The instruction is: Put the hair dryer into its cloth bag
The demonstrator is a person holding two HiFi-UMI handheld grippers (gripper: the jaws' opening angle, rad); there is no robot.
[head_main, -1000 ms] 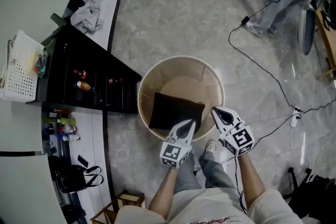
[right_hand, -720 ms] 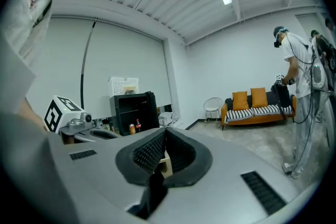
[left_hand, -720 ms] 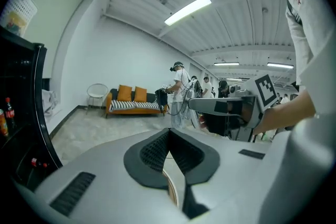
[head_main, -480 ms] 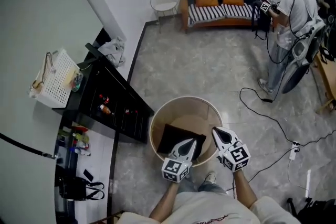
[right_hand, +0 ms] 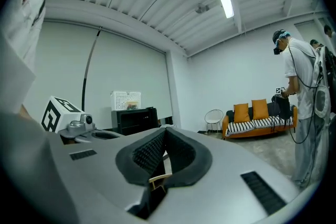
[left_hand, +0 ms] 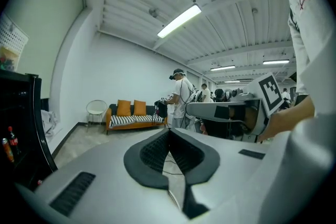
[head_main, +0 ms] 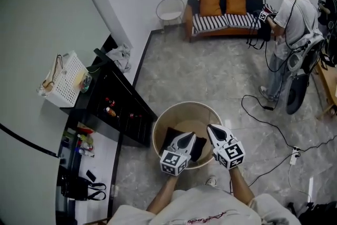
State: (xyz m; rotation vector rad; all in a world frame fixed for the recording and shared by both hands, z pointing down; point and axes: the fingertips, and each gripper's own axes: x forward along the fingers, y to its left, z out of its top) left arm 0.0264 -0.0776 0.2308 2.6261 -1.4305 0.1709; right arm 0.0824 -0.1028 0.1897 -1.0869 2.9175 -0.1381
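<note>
Both grippers are held side by side over the near edge of a round beige table, 1 in each hand. The left gripper is clenched, its 2 ribbed black pads pressed together with nothing between them. The right gripper is clenched and empty too. A black cloth bag lies flat on the tabletop, partly hidden under the left gripper. The hair dryer is not visible outside the bag; whether it is inside cannot be told. A black shelf unit stands just left of the table with a white basket on top. Across the room, a person stands beside a striped sofa with 2 orange cushions.
</note>
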